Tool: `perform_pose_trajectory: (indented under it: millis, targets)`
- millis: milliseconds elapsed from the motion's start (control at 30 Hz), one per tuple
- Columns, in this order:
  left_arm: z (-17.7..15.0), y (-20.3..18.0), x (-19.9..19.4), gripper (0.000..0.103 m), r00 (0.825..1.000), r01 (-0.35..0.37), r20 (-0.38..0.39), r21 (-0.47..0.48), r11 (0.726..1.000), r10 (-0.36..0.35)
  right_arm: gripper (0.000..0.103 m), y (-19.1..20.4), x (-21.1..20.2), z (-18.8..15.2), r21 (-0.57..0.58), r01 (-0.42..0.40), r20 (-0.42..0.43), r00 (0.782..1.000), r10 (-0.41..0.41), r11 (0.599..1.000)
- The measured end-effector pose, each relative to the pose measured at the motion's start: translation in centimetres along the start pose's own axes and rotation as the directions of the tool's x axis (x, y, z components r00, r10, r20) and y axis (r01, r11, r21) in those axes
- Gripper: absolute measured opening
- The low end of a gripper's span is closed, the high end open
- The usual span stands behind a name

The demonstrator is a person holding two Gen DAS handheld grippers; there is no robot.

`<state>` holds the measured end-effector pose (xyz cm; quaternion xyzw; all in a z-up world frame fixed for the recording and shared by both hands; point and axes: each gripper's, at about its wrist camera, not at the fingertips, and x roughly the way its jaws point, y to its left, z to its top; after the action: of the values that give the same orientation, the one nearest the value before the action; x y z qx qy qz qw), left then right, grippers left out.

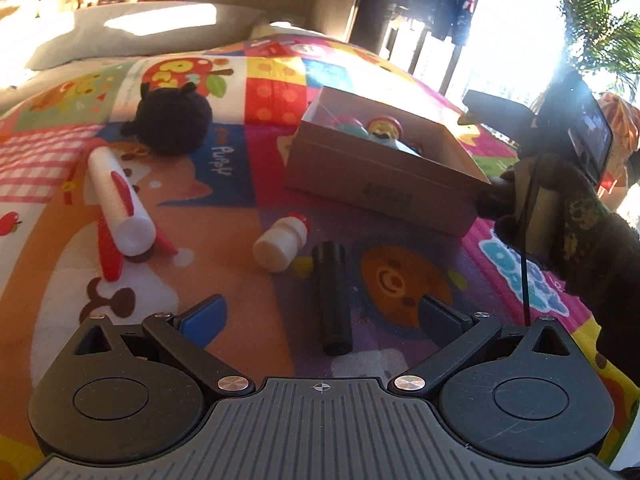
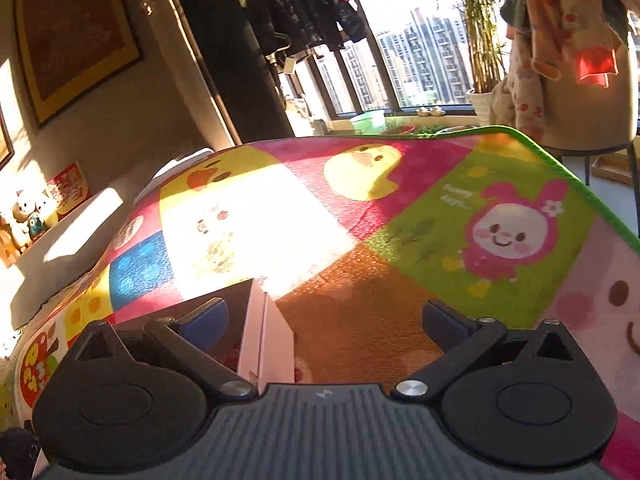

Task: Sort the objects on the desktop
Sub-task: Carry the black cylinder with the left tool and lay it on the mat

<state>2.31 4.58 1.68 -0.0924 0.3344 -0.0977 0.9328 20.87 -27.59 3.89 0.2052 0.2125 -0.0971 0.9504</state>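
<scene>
L gripper (image 1: 320,316) gapes wide w/ the black cylinder (image 1: 333,298) lying between its fingers, prob lined up for the next grab. R gripper (image 2: 324,322) also spread, empty, over the box edge (image 2: 266,336). Farther: white bottle (image 1: 281,245), rocket toy (image 1: 120,204), box (image 1: 384,160) w/ toys already in, black plush (image 1: 173,120) far left. Mat (image 1: 224,208) reads "Puppy".
</scene>
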Motion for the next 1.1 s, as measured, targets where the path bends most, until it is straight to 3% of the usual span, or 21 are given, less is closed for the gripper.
perform_pose_trajectory:
  millis: [133,200,233,300,367,433,500,567,633,700,800,867,967,1100]
  targets:
    - [0.1,0.4,-0.1,0.103,1.0,-0.025,0.003,0.001,1.0,0.025,0.103,0.9,-2.4,0.5,-0.071,-0.013,0.039,0.999,0.016,0.997]
    - [0.2,0.7,-0.1,0.103,0.999,-0.048,0.008,-0.008,0.999,0.048,0.103,0.5,-4.2,0.6,-0.124,-0.061,-0.013,0.998,0.06,0.99]
    - [0.4,0.9,-0.1,0.103,0.998,-0.06,0.011,-0.016,0.998,0.06,0.103,0.3,-5.1,0.4,-0.17,-0.124,-0.077,0.991,0.113,0.978]
    - [0.7,1.2,-0.1,0.103,0.998,-0.068,0.012,-0.029,0.997,0.068,0.103,0.2,-7.1,-0.9,-0.272,-0.265,-0.213,0.954,0.21,0.925]
    - [1.0,1.2,0.1,0.103,0.997,-0.07,0.01,-0.031,0.997,0.071,0.103,0.2,-8.9,-3.1,-0.394,-0.359,-0.306,0.919,0.248,0.846]
    - [1.2,0.9,0.6,0.103,0.998,-0.057,0.0,-0.026,0.998,0.057,0.103,0.4,-10.1,-5.1,-0.488,-0.362,-0.33,0.919,0.216,0.794]
    - [1.2,0.4,1.1,0.103,0.999,-0.04,-0.018,-0.022,0.999,0.04,0.103,0.3,-10.6,-6.4,-0.556,-0.305,-0.293,0.942,0.161,0.773]
    - [1.0,-0.3,1.5,0.103,0.999,-0.027,-0.034,-0.012,1.0,0.027,0.103,0.2,-9.7,-6.2,-0.555,-0.242,-0.249,0.961,0.119,0.796]
    - [0.8,-0.8,1.5,0.103,0.999,-0.024,-0.038,0.001,1.0,0.024,0.103,0.1,-8.5,-5.1,-0.517,-0.218,-0.232,0.966,0.109,0.828]
    - [0.8,-1.1,1.5,0.103,0.999,-0.023,-0.041,0.002,1.0,0.023,0.103,0.1,-6.9,-4.2,-0.514,-0.195,-0.222,0.971,0.091,0.835]
    - [0.9,-1.5,1.7,0.103,0.998,-0.028,-0.047,0.005,1.0,0.028,0.103,-0.1,-5.3,-3.9,-0.552,-0.014,-0.093,0.995,-0.045,0.834]
    - [1.0,-2.1,2.1,0.103,0.999,-0.016,-0.049,0.014,1.0,0.017,0.103,-1.2,-4.8,-3.1,-0.504,0.028,-0.107,0.99,-0.095,0.863]
    - [1.3,-3.3,3.3,0.103,0.998,0.044,-0.053,0.021,0.999,-0.043,0.103,-3.6,-6.4,-2.0,-0.372,-0.111,-0.214,0.976,0.031,0.921]
    - [1.4,-5.9,4.2,0.103,0.986,0.157,-0.059,0.057,0.986,-0.154,0.103,-5.4,-8.9,-2.6,-0.322,-0.19,-0.272,0.957,0.102,0.927]
